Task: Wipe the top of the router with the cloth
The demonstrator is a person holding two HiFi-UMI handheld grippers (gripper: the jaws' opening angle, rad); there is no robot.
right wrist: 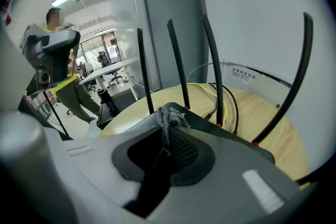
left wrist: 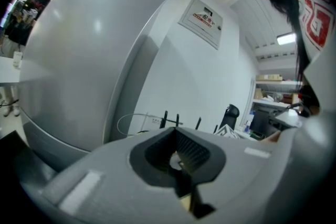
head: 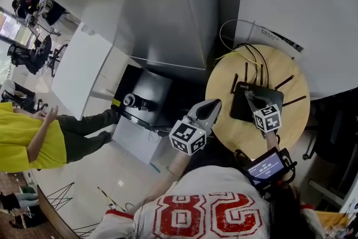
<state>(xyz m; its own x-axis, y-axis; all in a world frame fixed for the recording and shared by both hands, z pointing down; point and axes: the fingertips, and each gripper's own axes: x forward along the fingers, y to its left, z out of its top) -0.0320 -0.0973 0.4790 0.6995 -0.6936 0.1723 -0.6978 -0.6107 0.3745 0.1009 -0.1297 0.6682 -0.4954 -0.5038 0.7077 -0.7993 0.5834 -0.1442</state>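
Right gripper [head: 251, 99]: jaws pinched on a wad of grey cloth [right wrist: 168, 118], tip lowered onto the black router [head: 241, 111]. The router lies on the round wooden table [head: 224, 130] with its antennas raised. The cloth appears to touch the router's top, so I judge the wiping to be under way. How much of the top is done cannot be told, and most of it probably remains. Left gripper [head: 210, 107]: jaws together, nothing between them, held off the table's left edge. No containers in view, only cables [head: 249, 57] behind the router.
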